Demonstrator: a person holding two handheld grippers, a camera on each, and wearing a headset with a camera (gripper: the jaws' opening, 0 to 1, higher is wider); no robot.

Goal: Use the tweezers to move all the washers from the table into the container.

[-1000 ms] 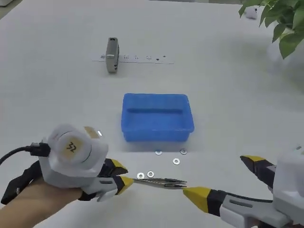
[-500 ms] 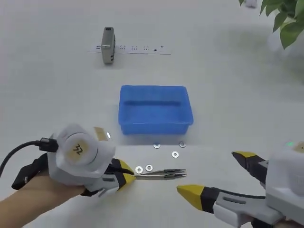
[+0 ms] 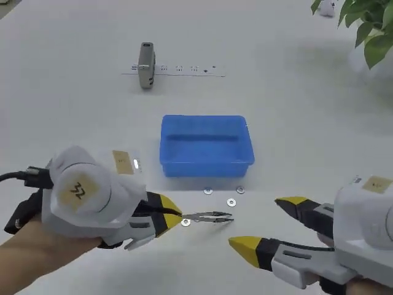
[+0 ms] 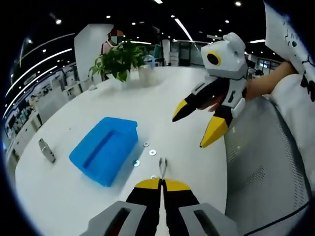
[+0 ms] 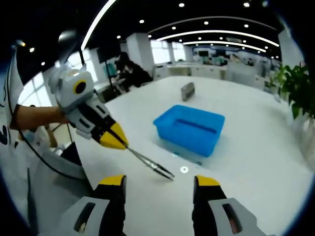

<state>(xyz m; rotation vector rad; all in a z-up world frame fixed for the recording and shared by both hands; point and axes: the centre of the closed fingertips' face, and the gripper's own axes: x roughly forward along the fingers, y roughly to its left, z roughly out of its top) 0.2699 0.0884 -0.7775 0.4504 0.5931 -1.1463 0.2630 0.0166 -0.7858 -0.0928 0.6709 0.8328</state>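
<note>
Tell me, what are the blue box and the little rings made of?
The blue box looks like plastic: even colour, soft sheen, moulded rim. The little rings look like metal, likely steel: silvery, flat and shiny, though too small to be sure.

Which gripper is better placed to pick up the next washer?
Left. The left gripper is shut on the tweezers, whose tips lie close to the washers before the blue container. The right gripper is open and holds nothing.

Grey adapter (image 3: 146, 64) on power strip (image 3: 178, 69); plant (image 3: 368, 24) far right.
</note>
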